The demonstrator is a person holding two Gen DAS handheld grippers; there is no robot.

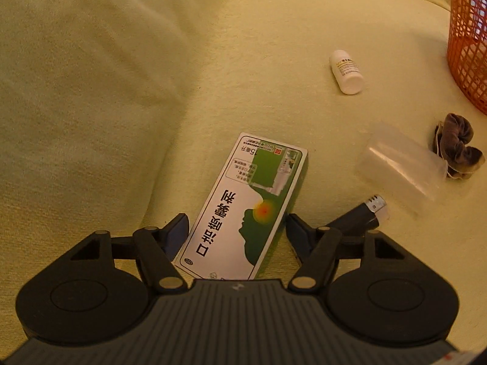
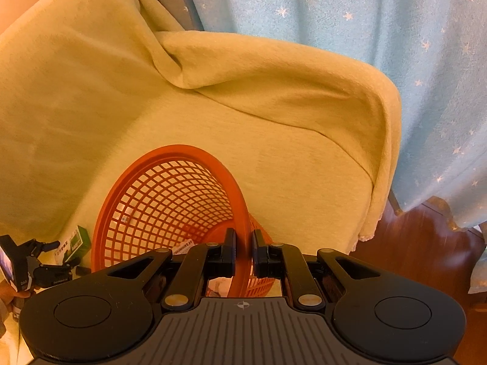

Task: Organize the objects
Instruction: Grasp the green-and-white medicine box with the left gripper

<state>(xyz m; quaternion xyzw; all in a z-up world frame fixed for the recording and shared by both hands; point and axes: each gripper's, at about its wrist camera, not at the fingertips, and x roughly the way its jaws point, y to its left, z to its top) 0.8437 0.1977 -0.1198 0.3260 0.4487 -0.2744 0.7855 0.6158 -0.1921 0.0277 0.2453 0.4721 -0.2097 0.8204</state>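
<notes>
Medicine box (image 1: 246,206) (green and white) is being straddled on the yellow blanket (image 1: 106,91) by the left gripper (image 1: 236,228), its fingers spread apart. An orange basket (image 2: 170,200) is being tilted by its rim, clamped between the right gripper's (image 2: 243,252) fingers. A white bottle (image 1: 347,71) is lying nearby.

Close claw-mounted views, shared basket (image 2: 170,200)

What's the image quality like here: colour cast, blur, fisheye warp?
Left wrist view: warm yellow cast; clear plastic cup smeared and soft; medicine box print sharp; dark vignette at the corners. Right wrist view: same warm cast; orange basket rim bowed by the fisheye; starred curtain stays pale blue.
</notes>
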